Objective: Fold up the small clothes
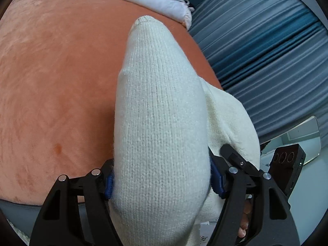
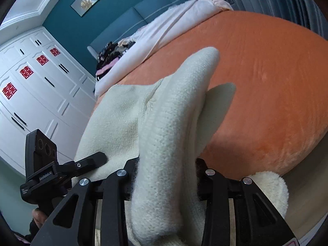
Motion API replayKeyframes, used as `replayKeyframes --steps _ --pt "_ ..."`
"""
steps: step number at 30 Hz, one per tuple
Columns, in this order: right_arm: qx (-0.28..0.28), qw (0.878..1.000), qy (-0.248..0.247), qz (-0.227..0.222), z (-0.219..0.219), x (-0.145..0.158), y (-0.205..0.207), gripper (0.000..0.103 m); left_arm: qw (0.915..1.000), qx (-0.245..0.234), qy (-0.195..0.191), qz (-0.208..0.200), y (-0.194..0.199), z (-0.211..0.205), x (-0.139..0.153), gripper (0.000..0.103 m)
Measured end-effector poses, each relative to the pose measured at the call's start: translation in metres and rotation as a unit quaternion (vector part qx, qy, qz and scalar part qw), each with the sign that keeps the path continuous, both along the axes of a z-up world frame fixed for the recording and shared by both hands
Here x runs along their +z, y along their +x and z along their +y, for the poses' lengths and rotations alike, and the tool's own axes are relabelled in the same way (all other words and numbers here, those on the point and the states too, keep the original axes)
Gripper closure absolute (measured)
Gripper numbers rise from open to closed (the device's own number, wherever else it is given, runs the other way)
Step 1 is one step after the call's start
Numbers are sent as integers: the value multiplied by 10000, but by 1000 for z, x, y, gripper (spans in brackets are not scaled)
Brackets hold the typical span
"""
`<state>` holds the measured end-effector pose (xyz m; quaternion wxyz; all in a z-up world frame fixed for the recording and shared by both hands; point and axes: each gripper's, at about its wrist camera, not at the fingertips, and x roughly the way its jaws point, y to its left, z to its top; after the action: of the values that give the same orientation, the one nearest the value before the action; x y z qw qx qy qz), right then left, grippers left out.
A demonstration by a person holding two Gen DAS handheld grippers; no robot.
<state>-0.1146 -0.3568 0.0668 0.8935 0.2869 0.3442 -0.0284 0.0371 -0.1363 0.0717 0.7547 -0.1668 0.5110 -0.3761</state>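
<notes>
A cream knitted garment (image 1: 160, 106) is held up over an orange bed (image 1: 51, 71). My left gripper (image 1: 162, 181) is shut on a thick fold of the knit, which bulges up between its blue pads (image 1: 109, 186). My right gripper (image 2: 166, 180) is shut on another fold of the same garment (image 2: 172, 127), which rises between the black fingers and droops toward the bed (image 2: 266, 82). The left gripper shows at the lower left of the right wrist view (image 2: 90, 160), gripping the flat part of the knit. The fingertips are hidden by the cloth.
A white blanket (image 2: 174, 20) and a dark pile of clothes (image 2: 110, 55) lie at the head of the bed. A white wardrobe (image 2: 41, 78) stands to the left. Blue-grey curtains (image 1: 266, 51) hang beside the bed. A fluffy cream item (image 2: 272, 188) lies below the bed's edge.
</notes>
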Motion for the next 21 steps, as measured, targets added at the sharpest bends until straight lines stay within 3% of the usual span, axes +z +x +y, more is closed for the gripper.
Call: replayKeyframes --steps 4,8,16,21 --pt "-101 9966 -419 -703 7 57 -23 68 9966 -128 -415 -701 -14 1 59 35" --pt "-124 9842 -818 -1568 20 115 -44 68 9848 -178 -884 -1485 -27 18 122 35" --pt "141 9391 -1293 -3181 62 219 -66 67 9421 46 -1665 -2912 -44 78 227 34" --pt "474 9214 -1159 -3679 96 252 -47 67 9234 345 -1686 -3431 -53 126 260 33"
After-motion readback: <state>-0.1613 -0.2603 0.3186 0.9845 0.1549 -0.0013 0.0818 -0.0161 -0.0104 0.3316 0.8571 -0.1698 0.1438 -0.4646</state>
